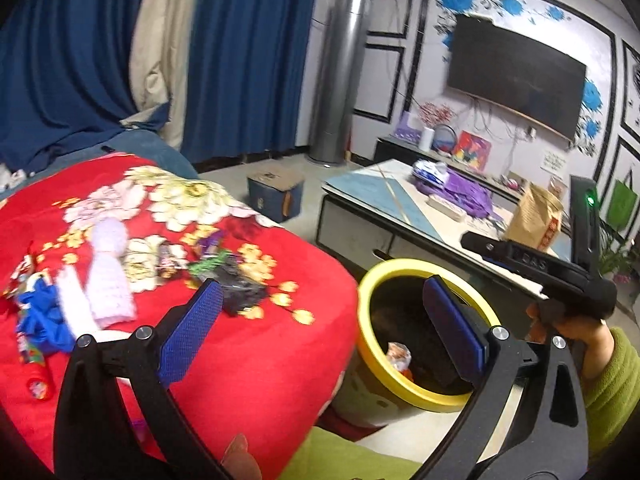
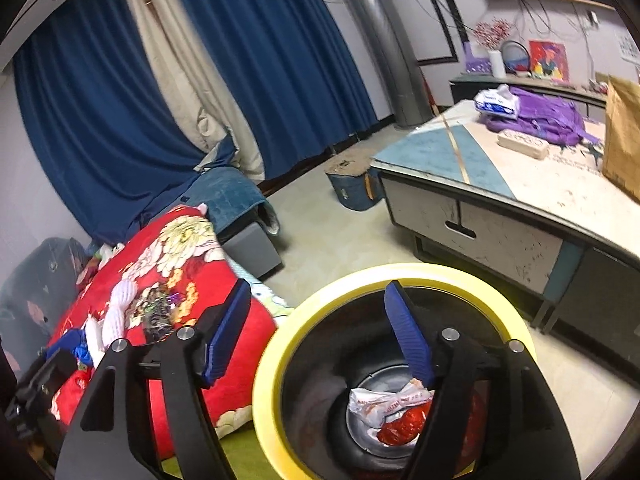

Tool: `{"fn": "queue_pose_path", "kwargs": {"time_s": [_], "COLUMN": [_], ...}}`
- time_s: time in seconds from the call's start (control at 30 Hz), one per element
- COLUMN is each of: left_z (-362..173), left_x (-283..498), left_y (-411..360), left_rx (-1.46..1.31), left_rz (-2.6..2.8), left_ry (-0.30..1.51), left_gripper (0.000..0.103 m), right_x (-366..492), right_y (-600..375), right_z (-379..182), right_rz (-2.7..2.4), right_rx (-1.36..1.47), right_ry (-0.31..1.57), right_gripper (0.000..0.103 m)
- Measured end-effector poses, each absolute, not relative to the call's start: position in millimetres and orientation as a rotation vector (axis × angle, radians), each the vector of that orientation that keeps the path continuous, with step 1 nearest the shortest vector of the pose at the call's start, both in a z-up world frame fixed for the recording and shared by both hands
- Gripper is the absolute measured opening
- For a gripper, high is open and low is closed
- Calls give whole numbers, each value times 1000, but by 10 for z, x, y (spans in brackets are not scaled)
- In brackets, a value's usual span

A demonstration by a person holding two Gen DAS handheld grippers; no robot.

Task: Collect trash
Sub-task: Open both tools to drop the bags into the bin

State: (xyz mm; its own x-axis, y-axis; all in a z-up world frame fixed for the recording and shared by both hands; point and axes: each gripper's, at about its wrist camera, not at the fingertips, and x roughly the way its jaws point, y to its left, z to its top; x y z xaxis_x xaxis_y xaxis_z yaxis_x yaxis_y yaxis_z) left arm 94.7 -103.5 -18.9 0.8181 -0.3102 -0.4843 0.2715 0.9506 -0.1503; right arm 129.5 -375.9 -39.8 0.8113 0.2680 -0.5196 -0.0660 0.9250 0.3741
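A yellow-rimmed bin (image 1: 400,268) stands on the floor beside a bed with a red flowered blanket (image 1: 248,360). On the blanket lie a black wrapper (image 1: 240,290), a pale foam sleeve (image 1: 108,276), a blue glove (image 1: 40,316) and several snack wrappers. My left gripper (image 1: 320,296) is open and empty, spanning the bed's edge and the bin. Over the bin's mouth (image 2: 280,320) my right gripper (image 2: 319,286) hangs open with nothing between its pads. A white wrapper (image 2: 380,402) and a red one (image 2: 404,426) lie at the bin's bottom.
A low coffee table (image 2: 440,148) stands just behind the bin, carrying a purple bag (image 2: 536,116) and a brown paper bag (image 1: 536,216). A blue box (image 1: 276,192) sits on the floor. A hand in a green sleeve (image 1: 612,380) holds the right gripper's handle.
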Motion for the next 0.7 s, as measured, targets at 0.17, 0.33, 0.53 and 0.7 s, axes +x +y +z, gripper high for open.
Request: {"fn": "queue_pose_path", "kwargs": {"time_s": [0.17, 0.33, 0.53, 0.7], "left_z": [-109, 10, 163, 272], "left_x": [872, 756, 640, 555], "left_y": [-717, -415, -80, 158], "left_rx": [-113, -143, -184, -215], "left_rz": [-223, -150, -67, -18], "left_ry": [497, 448, 387, 349], "left_gripper": [92, 92, 92, 92], "right_x": [1244, 1247, 1201, 1232], "right_y": [-3485, -3121, -2650, -2328], "right_z": [-257, -80, 103, 187], "right_rz": [226, 303, 405, 461], "right_rx": [305, 258, 194, 171], "right_ry": [561, 537, 522, 530], "right_gripper": [72, 74, 78, 80]}}
